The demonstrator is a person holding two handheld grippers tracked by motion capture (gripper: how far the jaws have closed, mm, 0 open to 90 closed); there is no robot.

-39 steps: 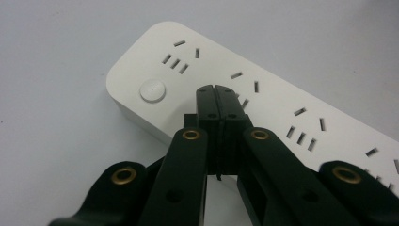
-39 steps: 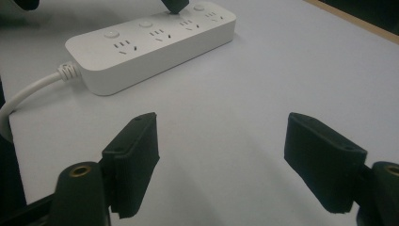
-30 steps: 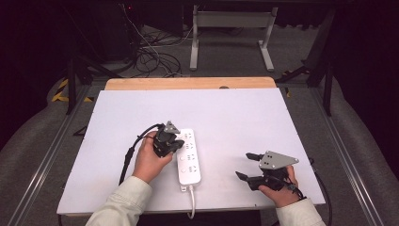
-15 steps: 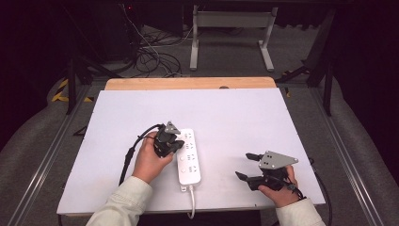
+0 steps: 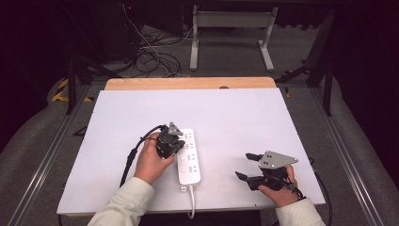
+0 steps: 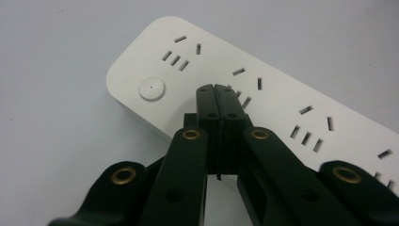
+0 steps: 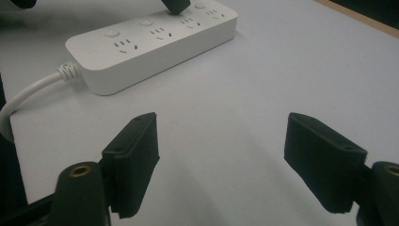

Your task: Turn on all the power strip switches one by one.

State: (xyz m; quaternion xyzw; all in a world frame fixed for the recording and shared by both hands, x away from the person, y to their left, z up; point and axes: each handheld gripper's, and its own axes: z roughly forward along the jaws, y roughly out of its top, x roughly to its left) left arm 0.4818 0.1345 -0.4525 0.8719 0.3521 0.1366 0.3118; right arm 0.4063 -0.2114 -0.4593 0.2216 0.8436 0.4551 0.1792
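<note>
A white power strip (image 5: 188, 159) with several sockets and round buttons lies lengthwise on the white table top, its cord (image 5: 191, 202) running off the near edge. My left gripper (image 5: 177, 145) is shut, with its joined tips resting over the strip's upper sockets. In the left gripper view the closed jaws (image 6: 217, 92) sit on the strip (image 6: 291, 99) just beside a round button (image 6: 152, 89), with nothing between them. My right gripper (image 5: 243, 165) stands open on the table right of the strip. Its jaws (image 7: 226, 141) are wide apart and empty, facing the strip (image 7: 150, 44).
The white table sheet (image 5: 244, 117) extends far beyond and to the right of the strip. A wooden edge (image 5: 188, 83) runs along the far side. Beyond it, loose cables (image 5: 155, 56) and a metal stand (image 5: 230, 28) sit on the floor.
</note>
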